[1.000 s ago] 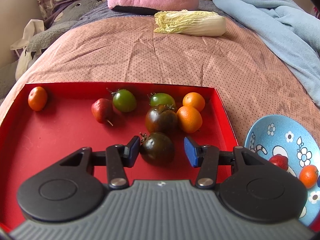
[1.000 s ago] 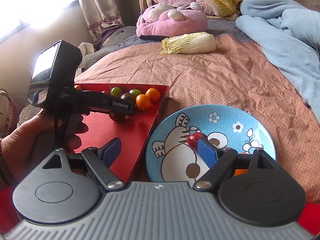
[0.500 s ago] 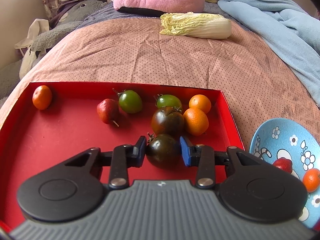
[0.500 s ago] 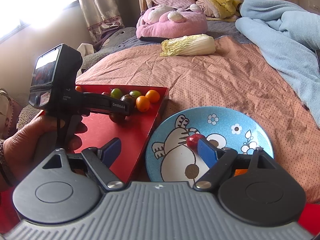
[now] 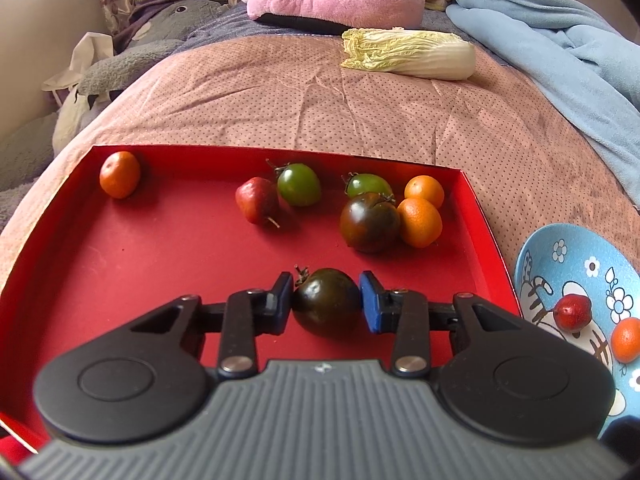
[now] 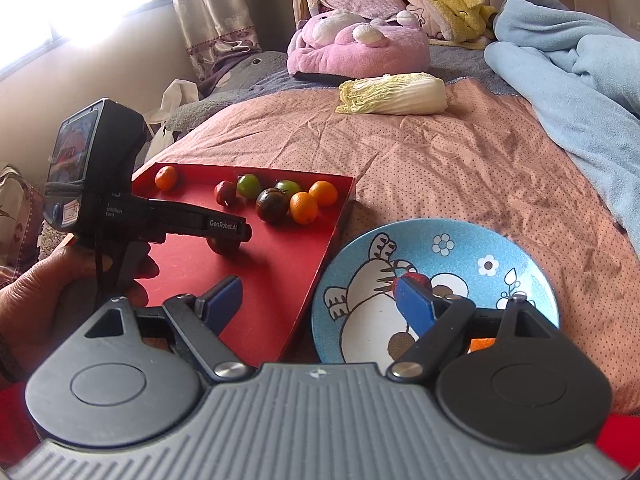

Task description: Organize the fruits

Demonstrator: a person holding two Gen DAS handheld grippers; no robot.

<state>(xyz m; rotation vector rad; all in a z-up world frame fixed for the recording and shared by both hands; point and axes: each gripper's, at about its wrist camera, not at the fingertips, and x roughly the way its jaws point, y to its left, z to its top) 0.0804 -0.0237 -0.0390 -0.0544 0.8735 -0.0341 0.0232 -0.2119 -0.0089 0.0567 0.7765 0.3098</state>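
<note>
Clamped between both blue pads of the left gripper (image 5: 326, 302) is a dark tomato (image 5: 326, 302), gripped at its sides with its stem pointing toward the left pad, low over the near part of the red tray (image 5: 140, 260). Whether the fruit rests on the tray floor or hangs just above it cannot be told. The right gripper (image 6: 320, 300) is seen with its jaws spread wide and nothing between them, held above the gap where the tray's right wall meets the blue plate (image 6: 480, 240). Farther back in the tray, a second dark tomato (image 5: 370, 222) is seen touching an orange (image 5: 420, 222), with another orange (image 5: 424, 192) and a green tomato (image 5: 368, 186) just behind them. A further green tomato (image 5: 299, 184) lies beside a small red fruit (image 5: 256, 202), and a lone orange (image 5: 120, 174) sits near the far left corner. On the plate, beside the tray on the pink bedspread (image 5: 320, 100), a red fruit (image 5: 572, 313) and an orange fruit (image 5: 626, 340) are seen close together. A napa cabbage (image 5: 408, 54) lies well beyond the tray on the bed.
</note>
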